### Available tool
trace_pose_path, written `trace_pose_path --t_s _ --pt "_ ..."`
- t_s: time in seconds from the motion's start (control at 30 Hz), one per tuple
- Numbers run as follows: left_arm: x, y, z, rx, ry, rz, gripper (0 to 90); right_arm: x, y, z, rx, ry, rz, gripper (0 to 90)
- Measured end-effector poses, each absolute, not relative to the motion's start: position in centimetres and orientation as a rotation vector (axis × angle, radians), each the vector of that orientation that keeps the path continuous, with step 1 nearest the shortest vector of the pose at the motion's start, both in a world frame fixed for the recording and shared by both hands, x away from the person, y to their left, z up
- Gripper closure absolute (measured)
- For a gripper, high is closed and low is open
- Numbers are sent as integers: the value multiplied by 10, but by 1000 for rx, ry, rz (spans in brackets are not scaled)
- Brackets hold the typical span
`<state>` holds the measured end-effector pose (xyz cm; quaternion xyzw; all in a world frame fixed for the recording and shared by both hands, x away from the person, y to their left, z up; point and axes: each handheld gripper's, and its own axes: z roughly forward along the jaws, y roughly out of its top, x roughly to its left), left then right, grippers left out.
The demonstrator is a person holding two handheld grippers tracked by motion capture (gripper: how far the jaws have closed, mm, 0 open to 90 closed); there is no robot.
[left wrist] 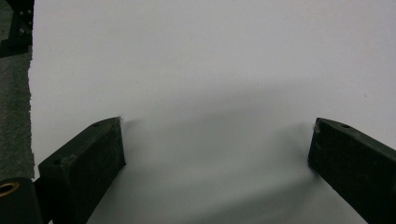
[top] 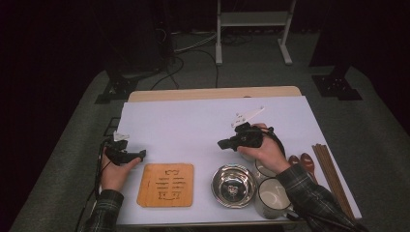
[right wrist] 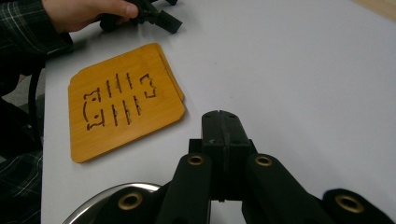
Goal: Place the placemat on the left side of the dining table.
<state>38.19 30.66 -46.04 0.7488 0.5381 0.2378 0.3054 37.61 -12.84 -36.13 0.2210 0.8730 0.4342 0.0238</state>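
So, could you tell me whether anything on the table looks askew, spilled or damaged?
Nothing stands out. The wooden mat, steel bowl and mugs sit tidily along the near edge, chopsticks lie straight at the right, and nothing is spilled.

Lit from above on table (top: 193,116); surroundings near black in high view. Soft throughout, low detail. Faint glare on steel bowl (top: 233,185). In left gripper view, diffuse grey shadow spreading across white sheet (left wrist: 210,70), edges blurred. In right gripper view, near black parts out of focus, wooden mat (right wrist: 123,107) sharper.
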Motion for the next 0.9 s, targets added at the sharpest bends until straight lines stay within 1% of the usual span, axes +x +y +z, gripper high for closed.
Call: trace_pose_path --t_s 0.33,0.6,0.9 --pt "382 307 -460 1983 1424 629 24 373 -106 -370 624 2767 1309 895" --pt "382 306 -461 1979 1425 629 24 372 -96 -361 582 2765 1312 895" --pt "382 307 -460 1983 1424 628 24 370 -76 -365 512 2802 1285 896"
